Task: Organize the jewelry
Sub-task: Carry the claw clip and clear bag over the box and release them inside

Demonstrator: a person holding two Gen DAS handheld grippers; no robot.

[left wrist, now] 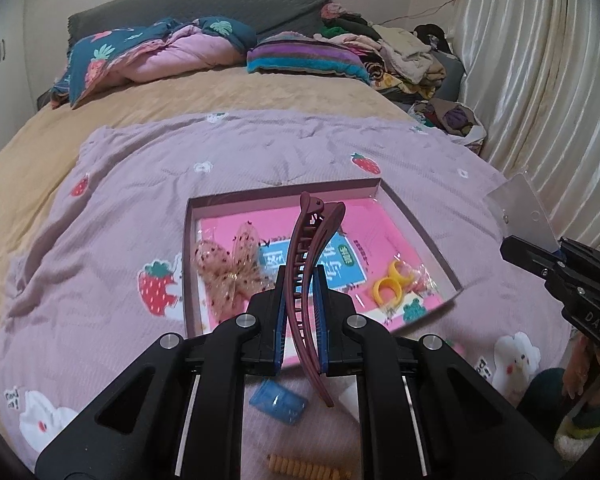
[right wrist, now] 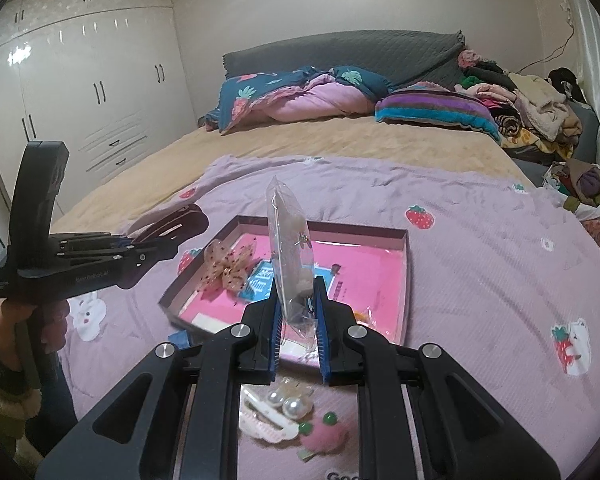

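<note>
My left gripper (left wrist: pixel 300 280) is shut on a long dark red hair clip (left wrist: pixel 312 220), which stands upright between the pads above a shallow box with a pink floor (left wrist: pixel 284 193). In the box lie a lace bow (left wrist: pixel 228 272) and yellow rings (left wrist: pixel 388 285). My right gripper (right wrist: pixel 298 292) is shut on a clear plastic bag (right wrist: pixel 288 236) holding small pale pieces, held over the same box (right wrist: pixel 409 280). The right wrist view shows the left gripper (right wrist: pixel 160 248) with the clip (right wrist: pixel 176 220) at the left, a hand below it.
On the lilac strawberry quilt (left wrist: pixel 140 208) near me lie a small blue case (left wrist: pixel 278 402), an orange spiral tie (left wrist: pixel 300 468), a pearl clip (right wrist: pixel 288 404) and a pink plush clip (right wrist: pixel 324 434). Pillows and a clothes heap (left wrist: pixel 404 56) fill the far end. A curtain (left wrist: pixel 540 80) hangs on the right.
</note>
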